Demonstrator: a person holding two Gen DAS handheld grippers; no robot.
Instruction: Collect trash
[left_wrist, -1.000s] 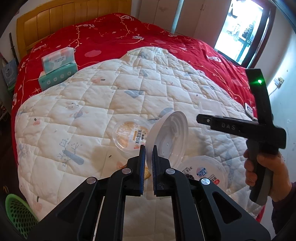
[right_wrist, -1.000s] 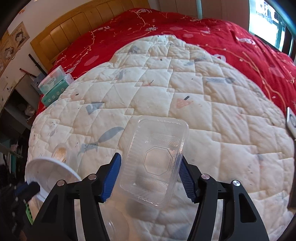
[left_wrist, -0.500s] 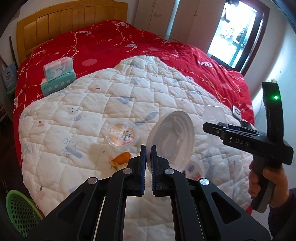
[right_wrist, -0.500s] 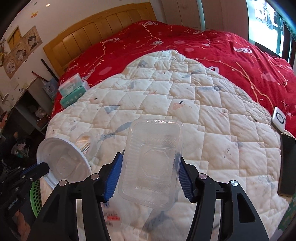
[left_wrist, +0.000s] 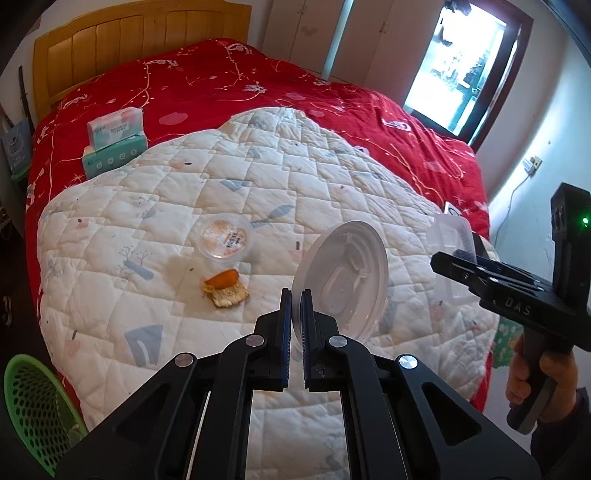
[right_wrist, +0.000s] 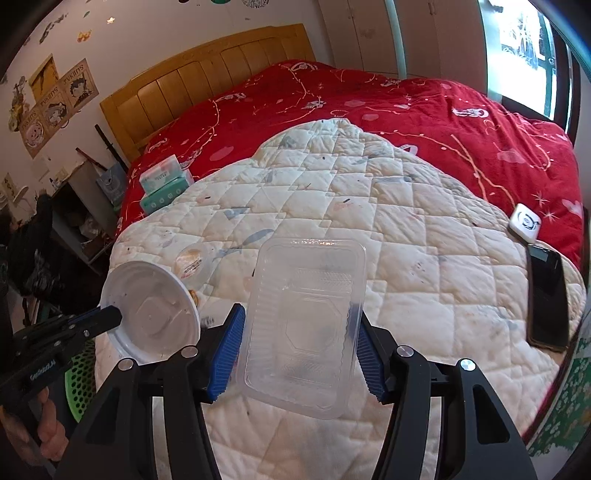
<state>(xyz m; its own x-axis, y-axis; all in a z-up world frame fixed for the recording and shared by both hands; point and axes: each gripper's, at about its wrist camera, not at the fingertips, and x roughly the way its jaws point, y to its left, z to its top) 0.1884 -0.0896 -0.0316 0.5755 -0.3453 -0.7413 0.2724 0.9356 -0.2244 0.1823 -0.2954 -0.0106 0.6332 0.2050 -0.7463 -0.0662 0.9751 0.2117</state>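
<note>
My left gripper (left_wrist: 296, 300) is shut on the rim of a round white plastic lid (left_wrist: 341, 281) and holds it upright above the white quilt (left_wrist: 155, 206); the lid also shows in the right wrist view (right_wrist: 149, 313). My right gripper (right_wrist: 298, 334) is shut on a clear rectangular plastic tray (right_wrist: 304, 321), held above the quilt; the tray shows at the right of the left wrist view (left_wrist: 448, 240). On the quilt lie a small round lidded cup (left_wrist: 226, 238) and orange peel (left_wrist: 225, 288). A green mesh basket (left_wrist: 35, 410) stands on the floor at the bed's near left corner.
Two tissue packs (left_wrist: 114, 146) are stacked on the red bedspread at the far left. A black phone (right_wrist: 546, 299) and a small white device (right_wrist: 526, 221) lie at the quilt's right edge. A wooden headboard (right_wrist: 207, 85) is behind, with shelves to the left.
Both grippers have risen and pulled back from the bed with the lid and the tray in them. The orange peel is now uncovered, and another round container near the front edge is out of sight.
</note>
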